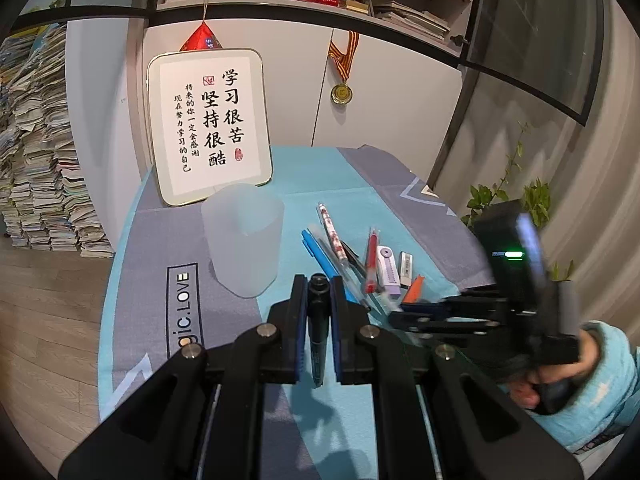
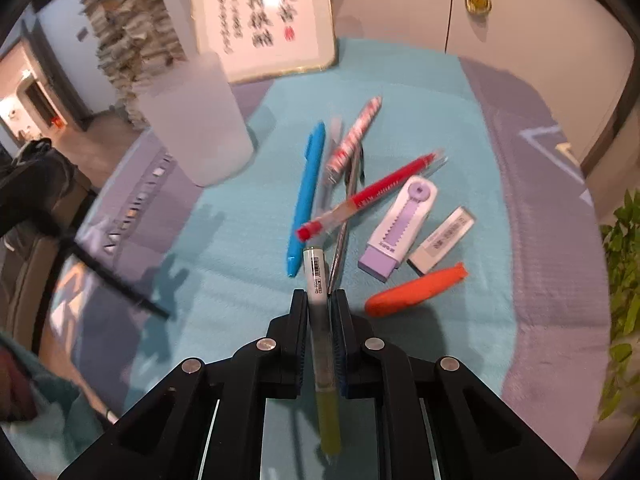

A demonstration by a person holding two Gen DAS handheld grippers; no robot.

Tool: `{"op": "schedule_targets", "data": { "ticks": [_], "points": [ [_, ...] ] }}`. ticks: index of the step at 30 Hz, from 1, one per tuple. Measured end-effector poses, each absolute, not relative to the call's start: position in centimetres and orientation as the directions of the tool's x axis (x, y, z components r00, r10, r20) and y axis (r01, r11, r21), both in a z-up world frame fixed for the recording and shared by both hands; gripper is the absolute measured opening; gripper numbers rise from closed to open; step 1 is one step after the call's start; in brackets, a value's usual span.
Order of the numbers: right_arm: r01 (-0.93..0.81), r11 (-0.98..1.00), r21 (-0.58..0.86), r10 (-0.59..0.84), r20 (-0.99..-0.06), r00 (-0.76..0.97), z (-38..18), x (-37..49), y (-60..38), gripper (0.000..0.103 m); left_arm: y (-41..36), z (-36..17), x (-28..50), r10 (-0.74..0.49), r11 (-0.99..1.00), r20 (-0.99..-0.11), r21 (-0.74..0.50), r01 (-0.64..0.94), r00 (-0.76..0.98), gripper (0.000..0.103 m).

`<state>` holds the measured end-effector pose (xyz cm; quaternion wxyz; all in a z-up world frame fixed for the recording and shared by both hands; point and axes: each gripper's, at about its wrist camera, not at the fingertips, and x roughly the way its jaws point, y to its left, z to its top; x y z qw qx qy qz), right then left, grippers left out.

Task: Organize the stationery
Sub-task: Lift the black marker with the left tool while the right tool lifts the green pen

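Left wrist view: black marker (image 1: 318,334) lodged lengthwise between the fingers of the left gripper (image 1: 318,284), cap end forward, pads pressed against its barrel; jaws nearly closed around it. Frosted cup (image 1: 243,240) upright just ahead and to the left of the fingertips, near the desk's far left part, in front of the framed calligraphy board (image 1: 210,124) leaning at the far edge. Remaining stationery spread on the teal desk mat (image 1: 360,168) ahead and to the right: blue pen (image 1: 320,258), patterned pen (image 1: 332,232), red pen (image 1: 371,260), purple eraser (image 1: 388,266), white eraser (image 1: 405,266), orange item (image 1: 414,288). Left gripper angled moderately downward toward the desk.

Right wrist view: clear pen with a yellow-green end (image 2: 322,332) lying lengthwise between the fingers of the right gripper (image 2: 322,296), white barcoded section projecting past the tips; jaws narrowly parted, pads close along the barrel, firm contact not discernible. Pile of pens directly beyond the tips, near the desk's middle. Pitched steeply downward.

Right gripper also seen from the left wrist view at the right, blurred, carried by a hand (image 1: 560,368) in a light blue sleeve (image 1: 608,380) over the desk's near right part.
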<state>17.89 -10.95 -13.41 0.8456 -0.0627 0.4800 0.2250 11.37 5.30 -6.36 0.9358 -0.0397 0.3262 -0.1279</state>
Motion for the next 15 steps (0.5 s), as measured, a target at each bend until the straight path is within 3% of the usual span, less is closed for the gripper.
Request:
{"op": "schedule_targets", "data": {
  "ticks": [9,15],
  "points": [
    [-0.429,0.899,0.091,0.357,-0.719,0.597,-8.0,15.4,-13.0,0.011,5.1,-5.9,11.2,-0.277,0.961,-0.589,-0.163,0.224,0.759,0.009],
    [-0.515,0.847,0.130,0.377,-0.831,0.410,-11.8,16.2,-11.3,0.012,5.3,-5.9,10.8,-0.275,0.961,-0.590,-0.167,0.219,0.759,0.009]
  ]
}}
